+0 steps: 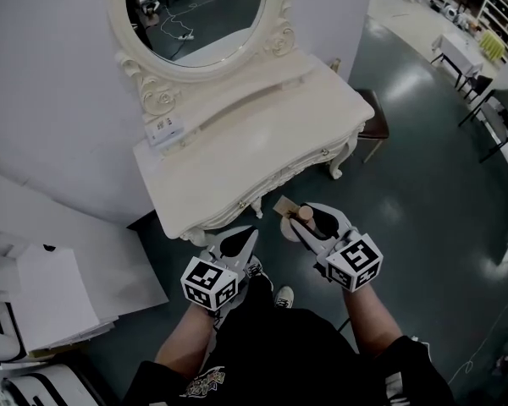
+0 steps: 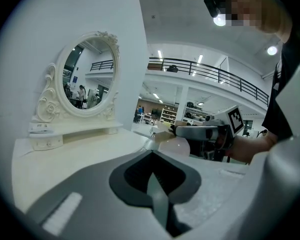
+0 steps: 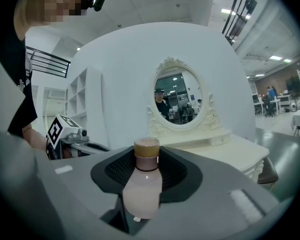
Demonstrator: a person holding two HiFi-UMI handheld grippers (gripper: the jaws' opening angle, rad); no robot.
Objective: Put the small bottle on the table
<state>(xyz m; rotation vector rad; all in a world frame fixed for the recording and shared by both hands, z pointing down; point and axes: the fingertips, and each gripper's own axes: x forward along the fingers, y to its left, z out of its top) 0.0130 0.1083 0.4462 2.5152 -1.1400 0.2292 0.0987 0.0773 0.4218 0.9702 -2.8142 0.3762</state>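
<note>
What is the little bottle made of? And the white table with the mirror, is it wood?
The small bottle looks like clear plastic, maybe glass: smooth, with something pale pinkish showing through. Its cap is dull tan, probably plastic. The table looks like wood painted glossy cream, with carved curls; the paint hides what is underneath.

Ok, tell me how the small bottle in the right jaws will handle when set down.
The small bottle looks smooth and rigid, so it may slip. Its rounded body and narrow neck suggest it could roll if tipped on the table.
</note>
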